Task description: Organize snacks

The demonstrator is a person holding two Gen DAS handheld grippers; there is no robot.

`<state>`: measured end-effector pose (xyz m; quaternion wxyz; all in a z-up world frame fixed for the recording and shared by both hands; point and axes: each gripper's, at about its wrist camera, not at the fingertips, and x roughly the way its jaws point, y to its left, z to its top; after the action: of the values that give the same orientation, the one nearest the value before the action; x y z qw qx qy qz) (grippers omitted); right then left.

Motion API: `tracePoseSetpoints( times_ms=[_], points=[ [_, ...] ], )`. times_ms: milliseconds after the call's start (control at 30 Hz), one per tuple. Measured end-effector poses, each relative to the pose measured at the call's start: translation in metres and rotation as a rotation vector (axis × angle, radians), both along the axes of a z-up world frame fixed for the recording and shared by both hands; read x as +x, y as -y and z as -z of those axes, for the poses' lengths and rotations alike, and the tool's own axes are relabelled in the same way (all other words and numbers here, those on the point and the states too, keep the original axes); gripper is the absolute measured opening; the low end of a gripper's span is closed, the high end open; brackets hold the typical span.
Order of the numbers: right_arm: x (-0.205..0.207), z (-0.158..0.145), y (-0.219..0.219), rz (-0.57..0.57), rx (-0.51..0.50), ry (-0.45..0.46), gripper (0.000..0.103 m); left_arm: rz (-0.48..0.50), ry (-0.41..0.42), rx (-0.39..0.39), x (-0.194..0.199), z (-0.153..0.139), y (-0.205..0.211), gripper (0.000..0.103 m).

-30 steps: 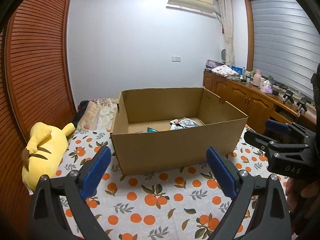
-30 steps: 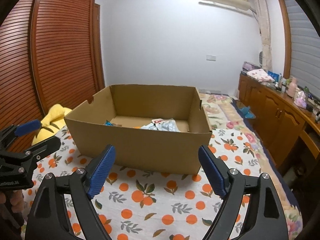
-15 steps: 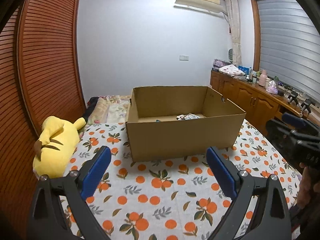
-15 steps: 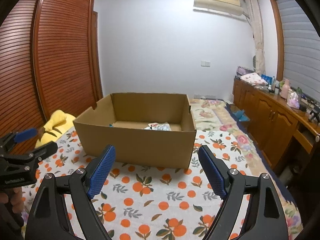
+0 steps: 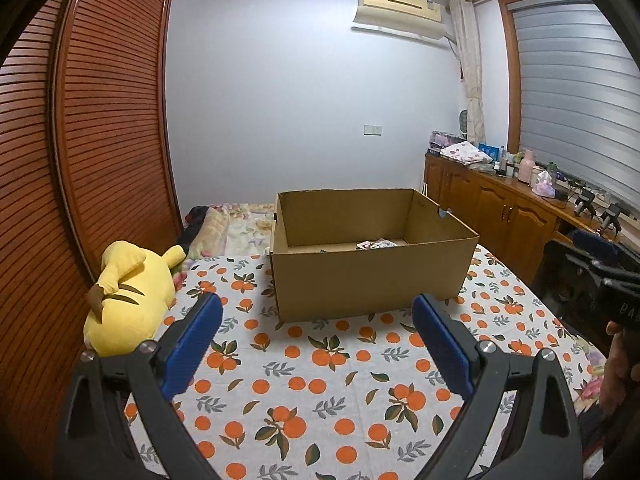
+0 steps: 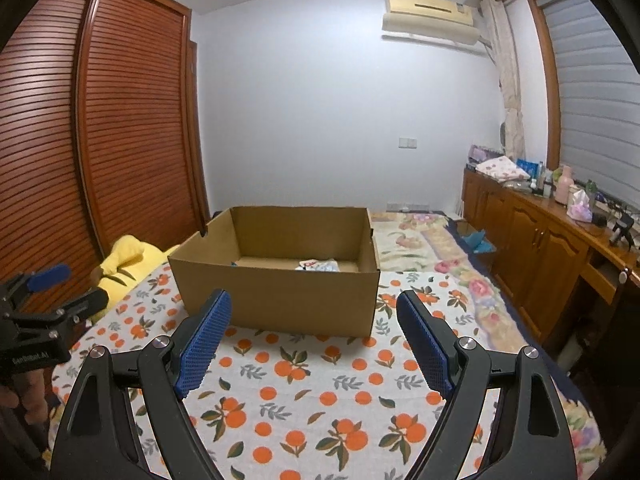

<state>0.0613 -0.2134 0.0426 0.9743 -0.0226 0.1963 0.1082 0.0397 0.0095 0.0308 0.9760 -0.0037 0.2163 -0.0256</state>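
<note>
Your left gripper stands wide open with nothing between its blue pads; it hangs above the orange-print bedsheet. Your right gripper is likewise spread wide and holds nothing, also above the sheet. In each wrist view the other gripper shows at the frame edge, level with its partner.

Beyond both grippers, well apart from the fingertips, the open cardboard box rests on the sheet. Snack packets lie on its floor toward the far right; only their tops show over the near wall, so you cannot count them. A small dark item shows near the floor's middle in the left wrist view; what it is cannot be told.

To the box's left a yellow plush toy lies against the slatted wooden wardrobe. Behind the box lies a floral blanket. Along the right wall runs a wooden cabinet, its top cluttered.
</note>
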Motion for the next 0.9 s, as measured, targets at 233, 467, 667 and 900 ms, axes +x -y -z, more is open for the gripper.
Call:
tracePoseSetpoints(
  times_ms=[233,467,667,900],
  points=[
    [-0.0068,0.0044,0.0022,0.001,0.009,-0.008,0.087,0.006,0.010,-0.003,-0.0052,-0.0032,0.0014,0.097],
    [-0.0089,0.0083,0.0044,0.003,0.012,-0.018,0.087,0.006,0.007,-0.005,-0.0066,-0.0035,0.0026,0.097],
    [-0.0103,0.0099,0.0054,-0.002,0.015,-0.025,0.087,0.004,0.004,0.000,-0.0066,-0.0016,0.0024,0.097],
    [-0.0109,0.0098,0.0055,-0.004,0.016,-0.025,0.087,0.007,0.002,-0.004,-0.0053,0.0017,0.0000,0.097]
  ],
)
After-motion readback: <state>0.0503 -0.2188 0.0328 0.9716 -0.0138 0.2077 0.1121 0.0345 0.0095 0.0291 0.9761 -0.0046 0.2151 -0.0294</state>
